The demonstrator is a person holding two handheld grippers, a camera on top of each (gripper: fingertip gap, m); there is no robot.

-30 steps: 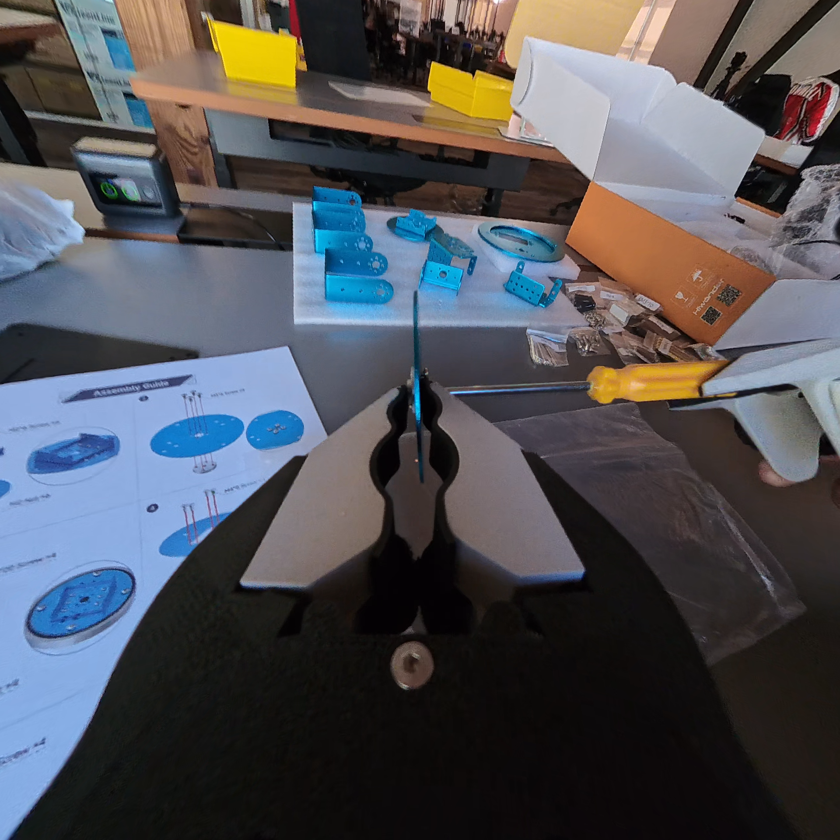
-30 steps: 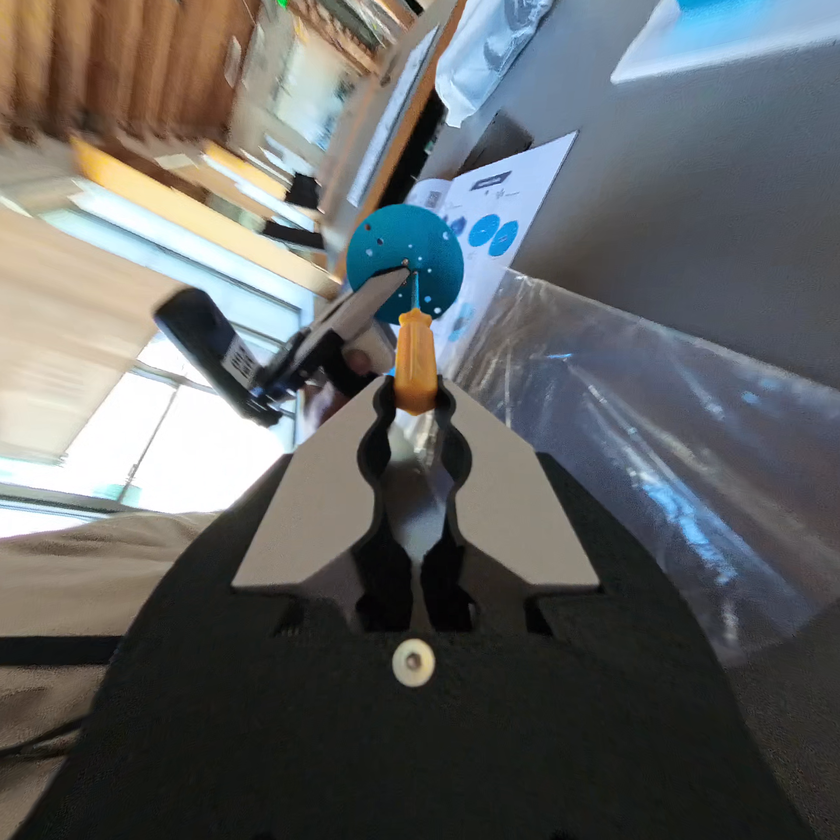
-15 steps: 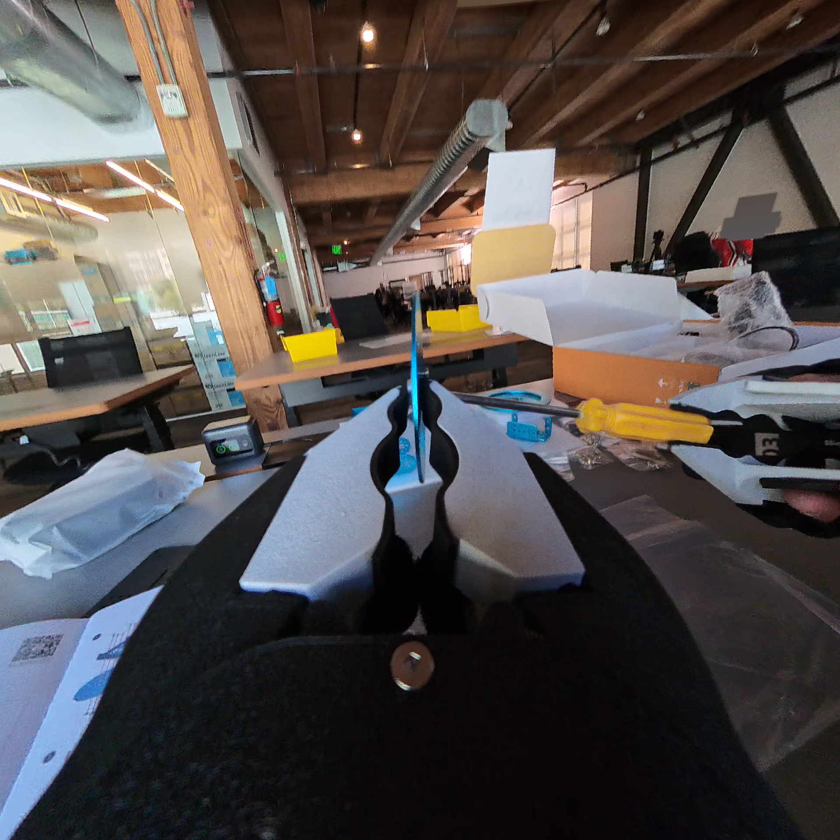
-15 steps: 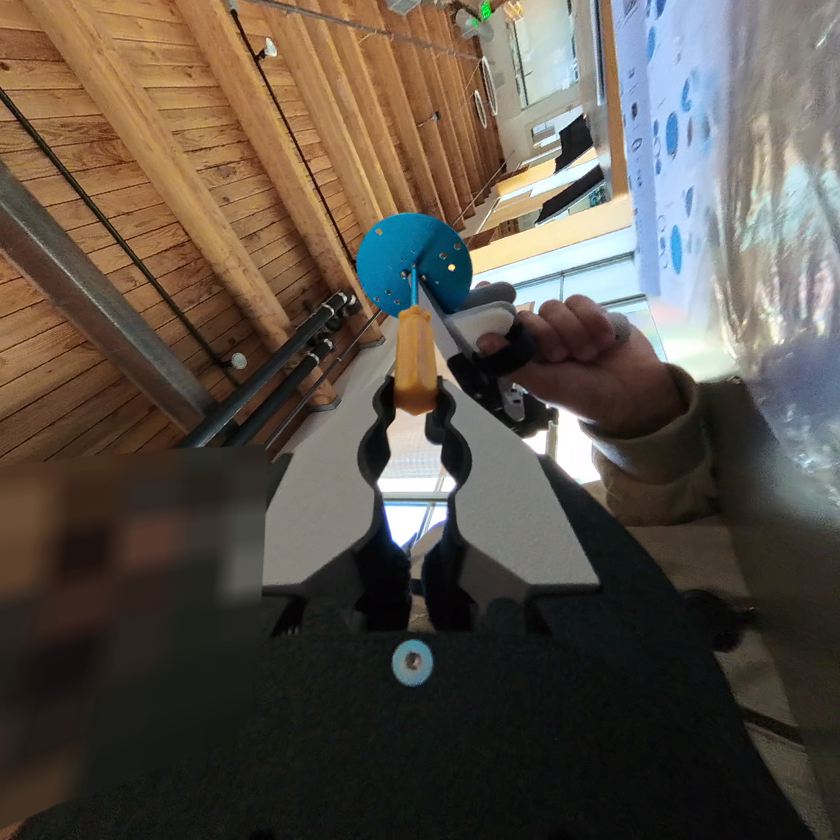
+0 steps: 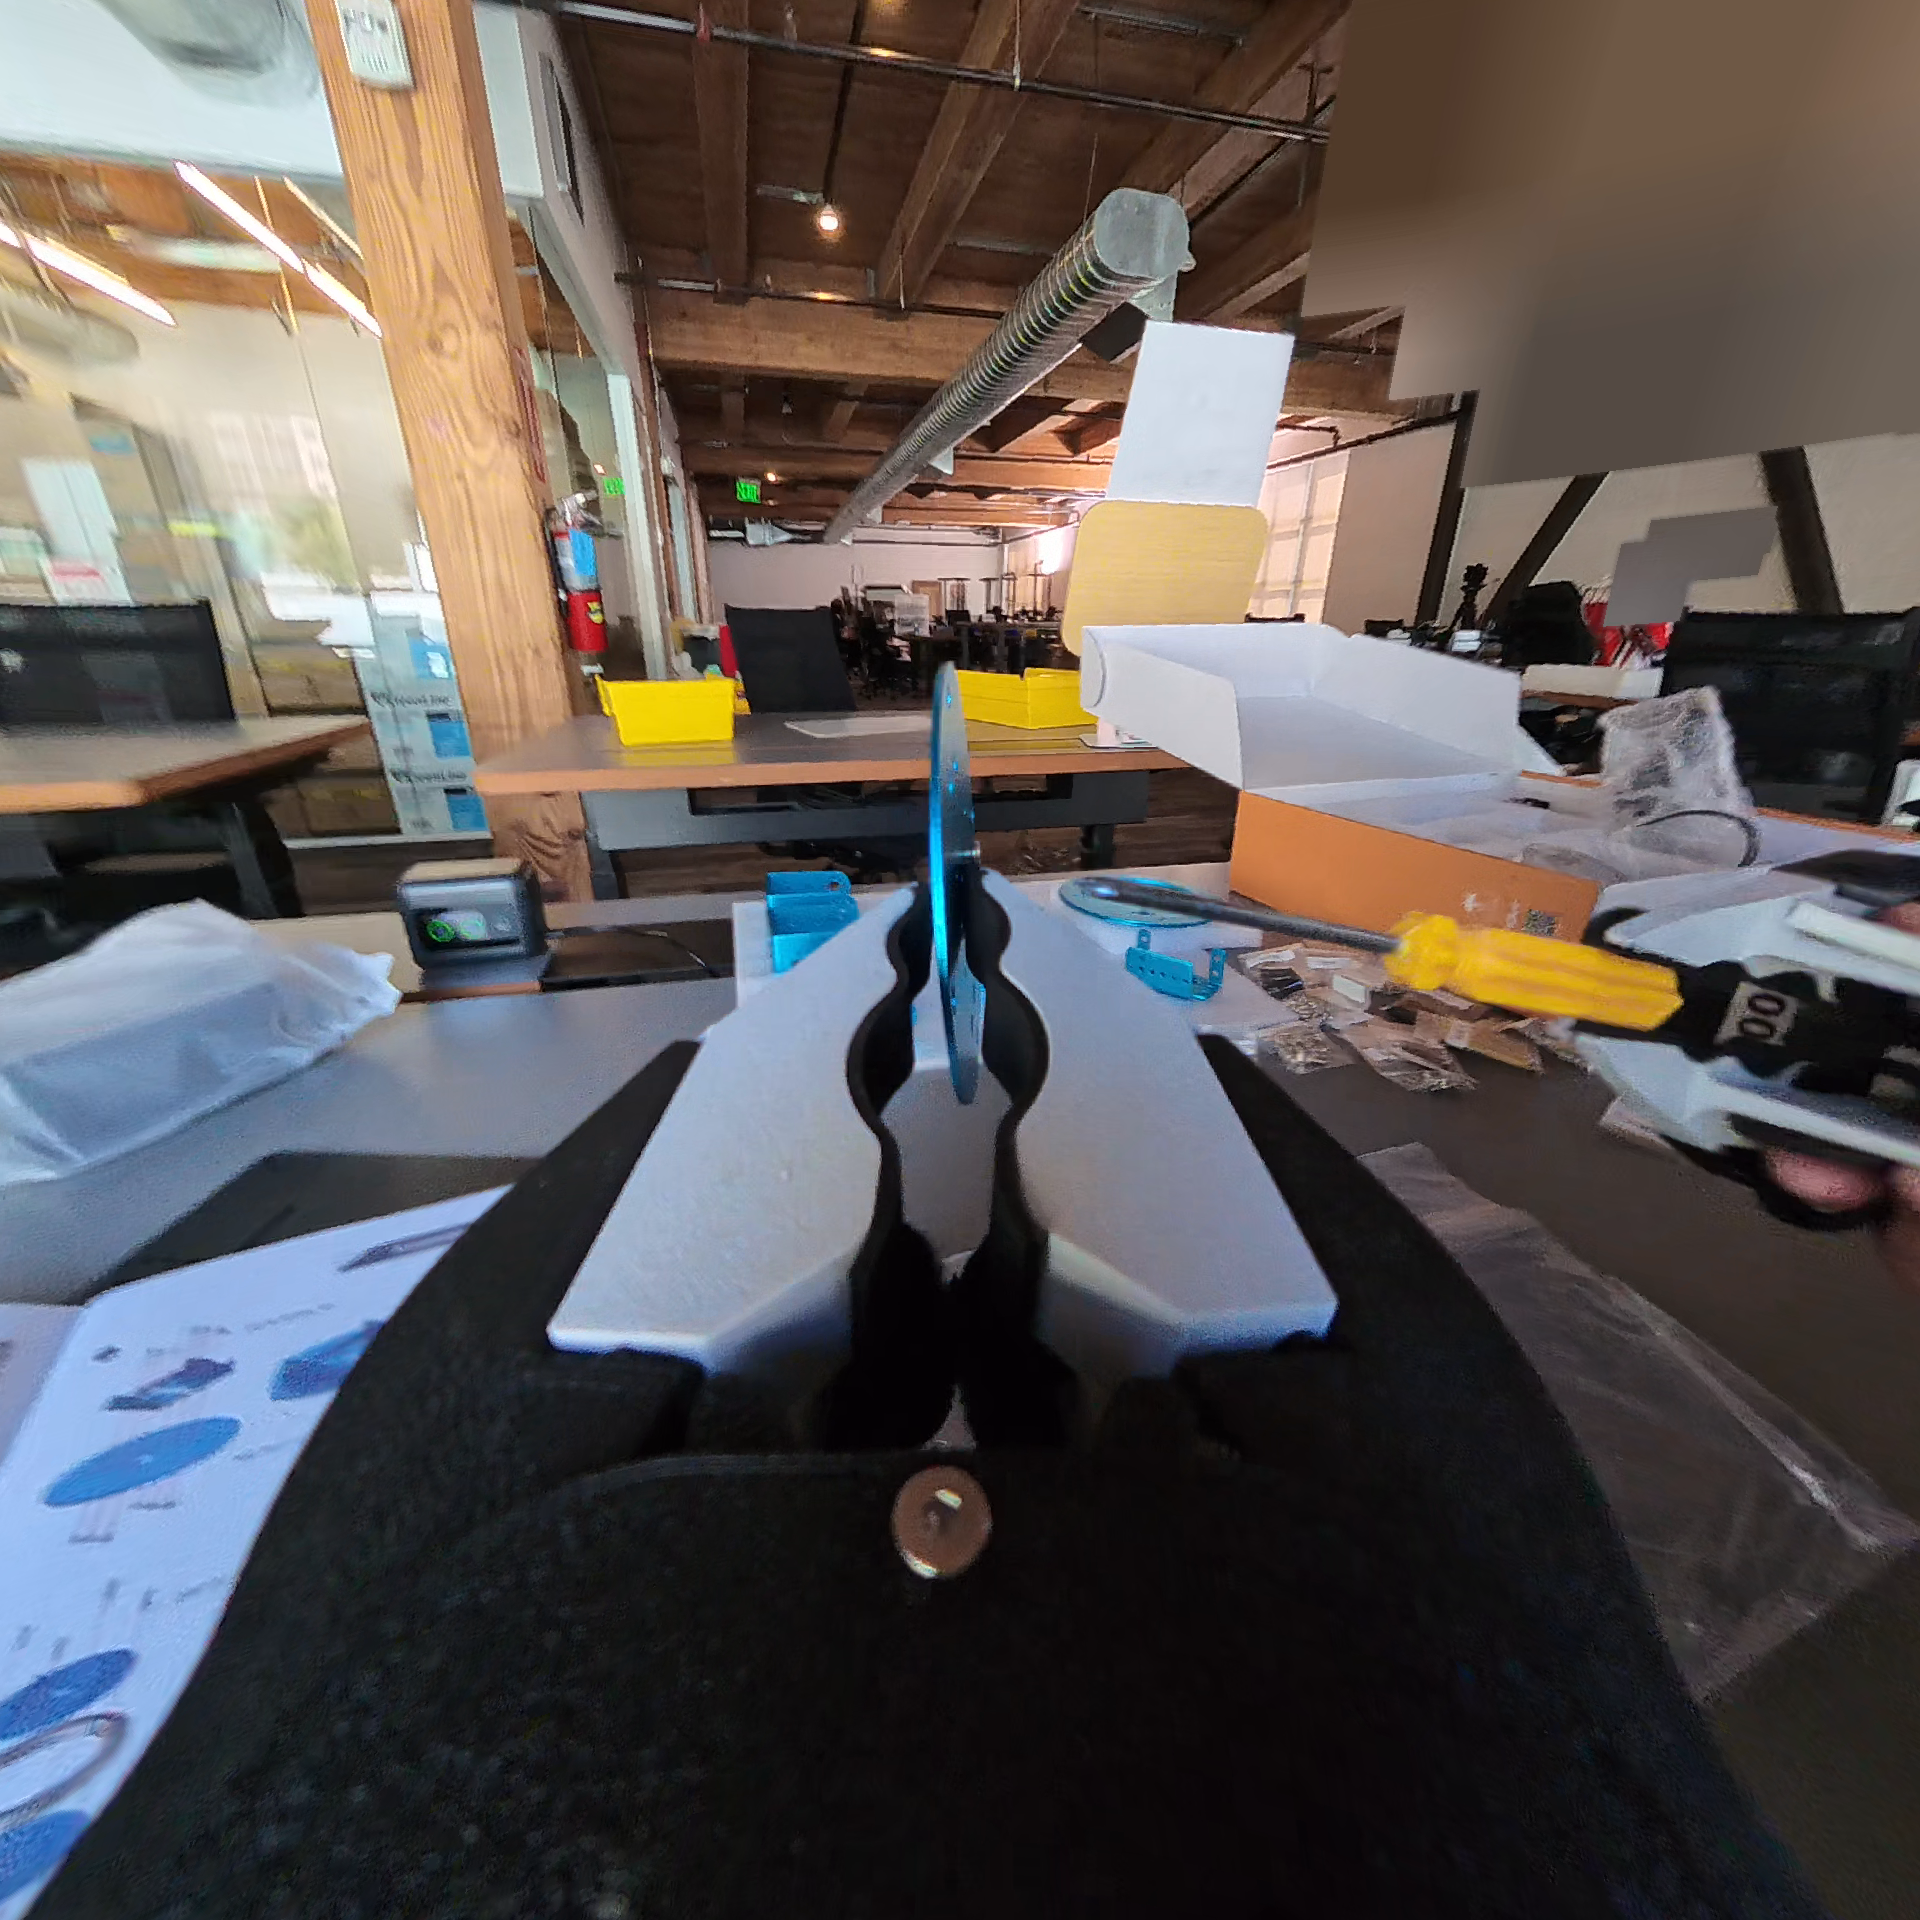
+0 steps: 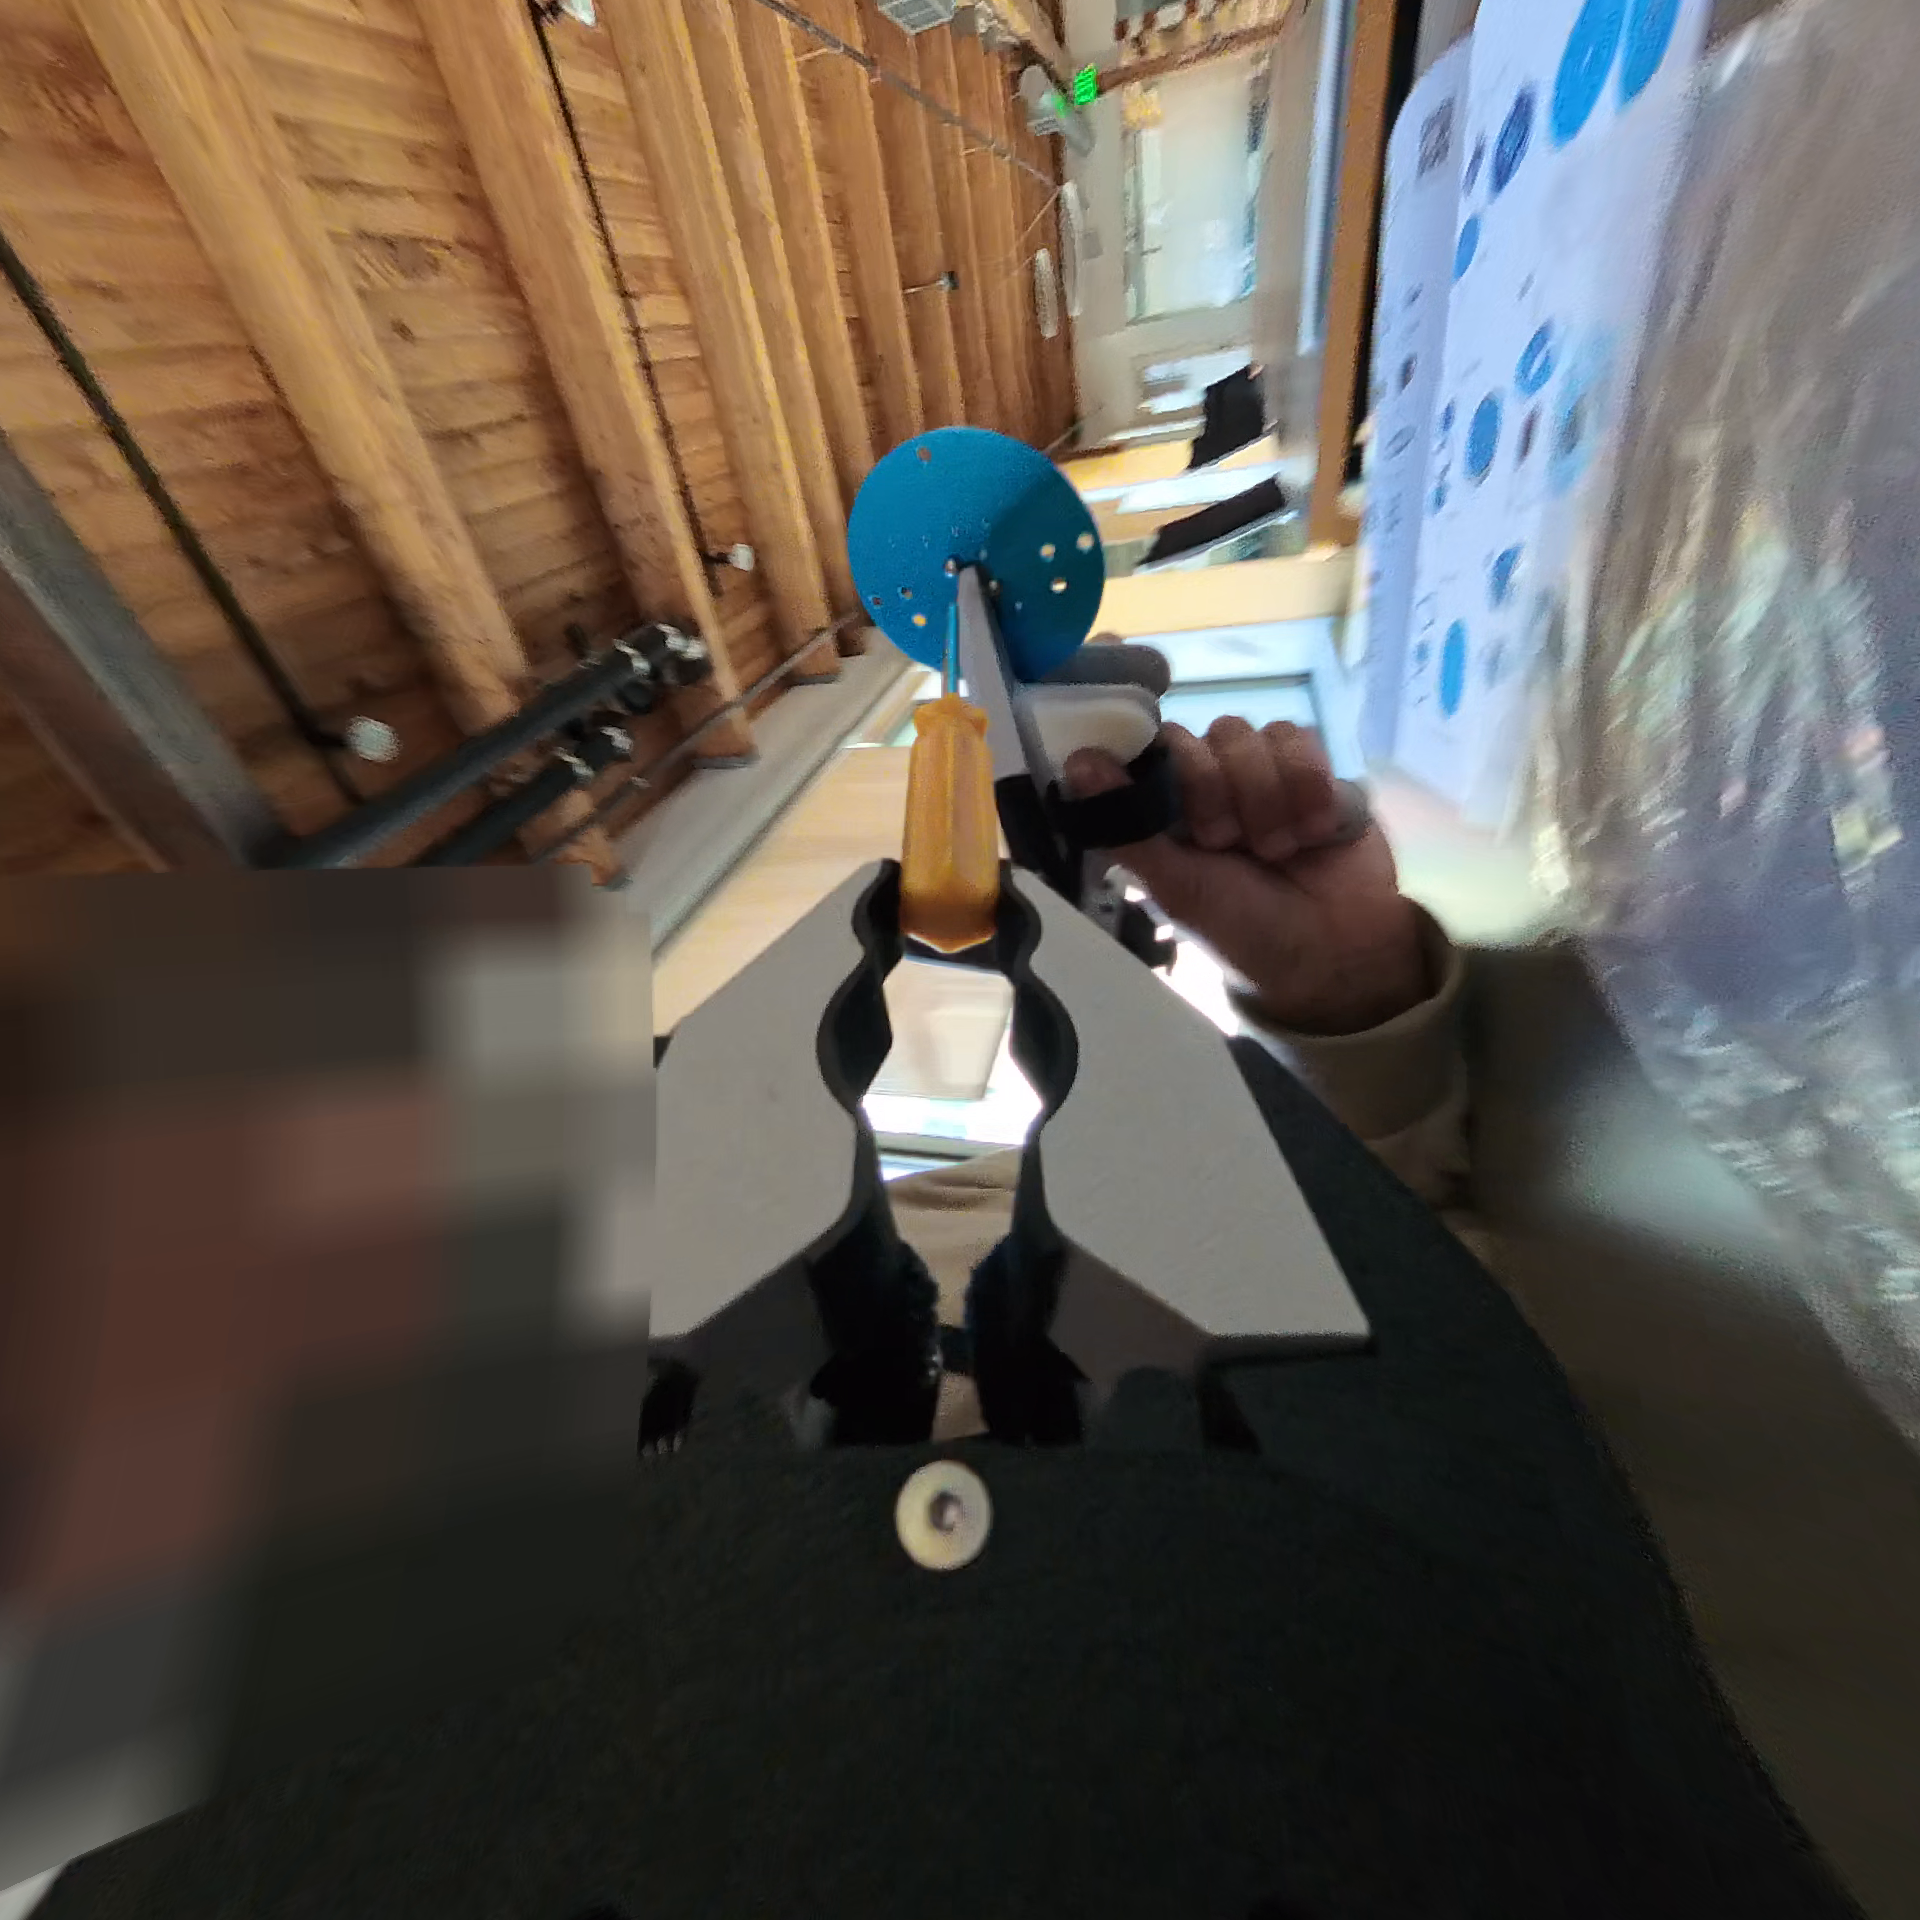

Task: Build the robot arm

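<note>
Blue disc (image 5: 951,883) clamped edge-on, left gripper (image 5: 961,914) | right gripper (image 6: 951,894) grips yellow screwdriver (image 6: 948,821) | risk: tip slips under sideways push.

A grey counter (image 5: 520,1060) carries a printed sheet (image 5: 156,1455) at the near left, a white plastic-wrapped bundle (image 5: 156,1018) farther left, and a clear plastic bag (image 5: 1683,1434) at the right. Beyond lie small parts packets (image 5: 1382,1029), an open orange box (image 5: 1403,873) and a white foam pad (image 5: 748,935) holding blue brackets (image 5: 805,914).
</note>
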